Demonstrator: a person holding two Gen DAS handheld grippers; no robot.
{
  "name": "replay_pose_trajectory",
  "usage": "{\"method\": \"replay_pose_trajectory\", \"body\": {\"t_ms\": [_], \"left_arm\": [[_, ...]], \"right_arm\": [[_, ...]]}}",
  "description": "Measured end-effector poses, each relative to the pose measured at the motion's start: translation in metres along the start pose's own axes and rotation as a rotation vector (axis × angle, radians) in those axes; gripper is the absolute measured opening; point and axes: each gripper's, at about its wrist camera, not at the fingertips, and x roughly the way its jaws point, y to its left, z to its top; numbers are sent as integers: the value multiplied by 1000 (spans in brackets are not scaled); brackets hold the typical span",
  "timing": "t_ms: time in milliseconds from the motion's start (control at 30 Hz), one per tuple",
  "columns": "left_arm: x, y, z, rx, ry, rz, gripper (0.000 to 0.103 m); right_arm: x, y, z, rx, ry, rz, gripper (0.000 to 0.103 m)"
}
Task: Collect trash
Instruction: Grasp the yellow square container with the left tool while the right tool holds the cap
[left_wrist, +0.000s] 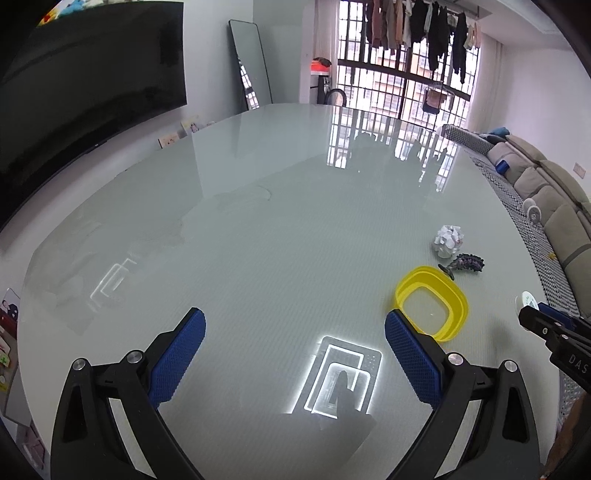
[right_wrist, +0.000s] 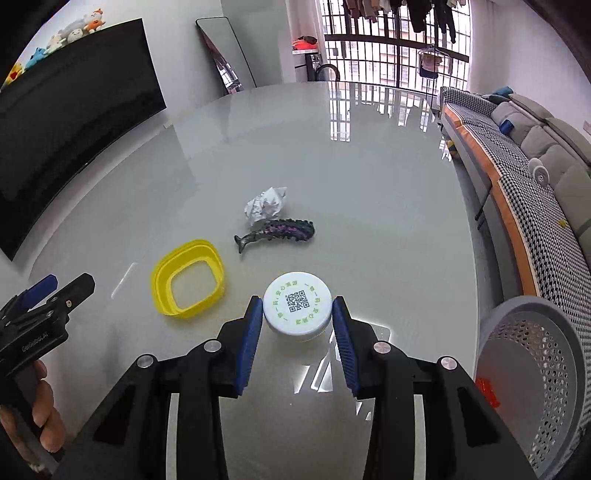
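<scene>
Four loose items, one already gripped

Grey perforated basket (right_wrist: 532, 369) stands low right of the right gripper (right_wrist: 297, 314), nearest that hand. Yellow ring (right_wrist: 188, 284), dark toy fish (right_wrist: 275, 232) and crumpled paper (right_wrist: 266, 206) lie on the counter (right_wrist: 369, 184) beyond. White round cap (right_wrist: 297, 308), printed green, sits clamped between the right fingers. Left gripper (left_wrist: 295, 332): fingers wide, empty.
</scene>
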Motion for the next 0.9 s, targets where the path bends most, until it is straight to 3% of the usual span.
{"method": "replay_pose_trajectory", "body": {"t_ms": [500,733,900], "left_arm": [[22,-91,-9,127,116,-113,97],[53,-118,-2,177,181,-75,97],[74,-119,-1,146,233,-67,97]], "right_arm": [[-29,-59,-20,110,-50,19,38],[-38,-80,-25,158,-77,47,38],[-41,-89,-25,172,-82,49,38]]}}
